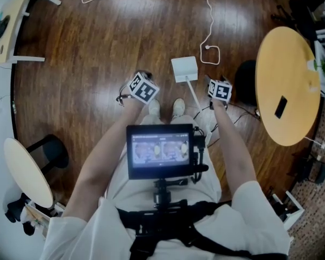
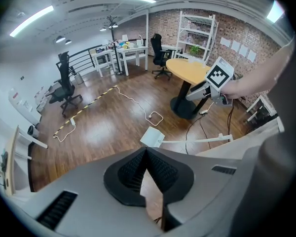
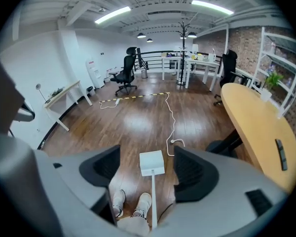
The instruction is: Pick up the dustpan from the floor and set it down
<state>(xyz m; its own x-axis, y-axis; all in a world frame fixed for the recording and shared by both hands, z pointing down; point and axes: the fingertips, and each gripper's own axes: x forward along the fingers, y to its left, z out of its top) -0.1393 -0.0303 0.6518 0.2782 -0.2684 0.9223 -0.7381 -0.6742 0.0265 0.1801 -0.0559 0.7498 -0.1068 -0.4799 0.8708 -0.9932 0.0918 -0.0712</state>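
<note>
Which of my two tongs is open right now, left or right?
The right tongs: their jaws stand wide apart, with the handle of the white dustpan running between them, untouched. The left tongs are closed tip to tip, holding nothing.

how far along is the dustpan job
Looks nearly done: the dustpan sits on the wood floor. In hand: nothing; the right gripper is open around its handle without pressing, the left gripper shut and empty. Left: draw the right gripper clear.
</note>
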